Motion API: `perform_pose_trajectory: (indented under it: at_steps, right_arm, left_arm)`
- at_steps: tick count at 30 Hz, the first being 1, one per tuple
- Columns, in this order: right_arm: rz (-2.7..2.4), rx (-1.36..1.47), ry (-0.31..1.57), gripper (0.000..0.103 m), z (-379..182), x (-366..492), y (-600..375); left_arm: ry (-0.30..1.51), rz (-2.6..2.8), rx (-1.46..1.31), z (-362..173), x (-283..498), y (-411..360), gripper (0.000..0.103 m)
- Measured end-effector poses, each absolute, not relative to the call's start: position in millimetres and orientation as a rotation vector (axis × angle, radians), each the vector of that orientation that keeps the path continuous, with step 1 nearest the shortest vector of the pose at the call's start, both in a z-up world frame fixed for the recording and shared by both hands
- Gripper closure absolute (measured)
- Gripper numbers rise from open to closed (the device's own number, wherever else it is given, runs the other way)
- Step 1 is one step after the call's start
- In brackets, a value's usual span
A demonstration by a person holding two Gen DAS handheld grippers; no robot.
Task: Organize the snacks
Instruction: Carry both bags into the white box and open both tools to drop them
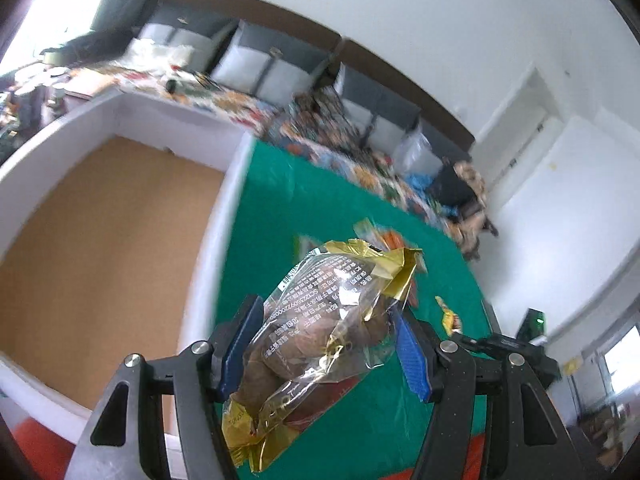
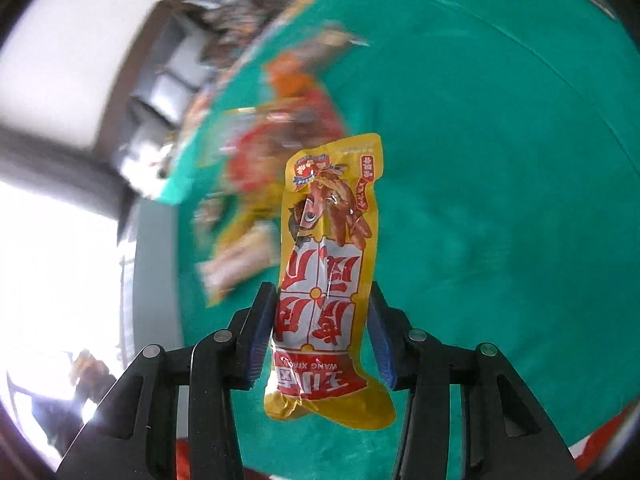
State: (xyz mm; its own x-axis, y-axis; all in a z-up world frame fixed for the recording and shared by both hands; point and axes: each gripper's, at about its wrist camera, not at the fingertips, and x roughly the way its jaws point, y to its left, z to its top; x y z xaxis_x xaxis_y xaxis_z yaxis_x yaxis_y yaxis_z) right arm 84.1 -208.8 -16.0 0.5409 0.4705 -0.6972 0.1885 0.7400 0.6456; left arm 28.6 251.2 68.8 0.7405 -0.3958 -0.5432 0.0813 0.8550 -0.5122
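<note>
Left tongs (image 1: 320,344): we see the blue pads clamped on a clear, gold-ended packet (image 1: 324,320) with brown pieces inside, held above the green cloth (image 1: 320,200).
Right tongs (image 2: 320,340): clamped on a long yellow packet (image 2: 328,272) with red print; the pads touch both its edges, and the packet stands clear of the cloth.
Destination, as we judge it: the white-walled box (image 1: 120,112) with a brown floor, just beside the cloth on the left, apparently empty.
Step in hand: we read both packets as lifted and in carriage toward the box.
Doing it well: we would keep each grip firm, clear the near white wall from above, and let go low so the slippery film does not bounce out.
Remaining snacks: a loose pile of packets (image 2: 260,184) lies on the counter, blurred; a small yellow sachet (image 1: 450,316) lies apart.
Obstacles: the box wall; both packets arriving together may crowd each other.
Background: a patterned bed or sofa with cushions.
</note>
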Motion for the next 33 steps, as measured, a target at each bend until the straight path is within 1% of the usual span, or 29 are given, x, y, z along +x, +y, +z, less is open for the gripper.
perform_pose_trajectory:
  at_steps: [3, 7, 8, 12, 13, 14, 15, 16, 17, 21, 26, 30, 33]
  right_arm:
    - [0.359, 0.725, 0.975, 0.057, 24.9, 95.5, -157.7]
    - [0.62, 0.611, 0.967, 0.056, 81.5, 107.5, -49.8]
    - [0.702, 0.556, 0.968, 0.056, 95.6, 111.1, -8.7]
    - [0.866, 0.373, 0.962, 0.055, 117.4, 108.1, 103.9]
    - [0.888, 0.323, 0.953, 0.052, 117.4, 106.9, 128.3]
    - [0.901, 0.288, 0.951, 0.046, 114.3, 105.7, 145.0]
    - [0.91, 0.252, 0.961, 0.038, 107.9, 106.4, 165.2]
    - [0.913, 0.235, 0.981, 0.021, 102.8, 109.6, 180.7]
    - [0.907, 0.235, 0.988, 0.021, 97.3, 112.5, 185.2]
    - [0.869, 0.216, 0.911, 0.021, 94.4, 116.6, 162.4]
    - [0.661, 0.077, 0.817, 0.021, 64.5, 118.4, 81.2]
    - [0.436, -0.007, 0.869, 0.021, 10.0, 130.0, -4.6]
    - [0.317, 0.014, 0.903, 0.021, -13.8, 130.6, -63.1]
  left_arm:
    - [0.661, -0.173, -0.484, 82.0, 26.9, 292.4, 0.04]
    - [0.668, -0.016, -0.462, 79.6, 24.3, 347.3, 0.04]
    - [0.678, 0.031, -0.447, 77.8, 23.9, 360.2, 0.04]
    - [0.723, 0.159, -0.372, 67.1, 20.6, 382.9, 0.039]
    - [0.741, 0.204, -0.357, 63.4, 21.7, 387.1, 0.036]
    - [0.749, 0.23, -0.352, 60.5, 19.9, 390.8, 0.029]
    - [0.756, 0.26, -0.348, 56.6, 18.0, 394.5, 0.026]
    - [0.756, 0.279, -0.344, 55.8, 18.1, 396.8, 0.023]
    - [0.752, 0.293, -0.34, 54.3, 14.0, 397.9, 0.023]
    - [0.755, 0.325, -0.279, 50.1, 15.1, 385.9, 0.022]
    - [0.759, 0.327, -0.171, 52.2, 27.6, 345.3, 0.022]
    - [0.759, 0.306, -0.14, 57.3, 42.0, 322.2, 0.022]
    - [0.766, 0.291, -0.112, 59.3, 51.3, 304.6, 0.022]
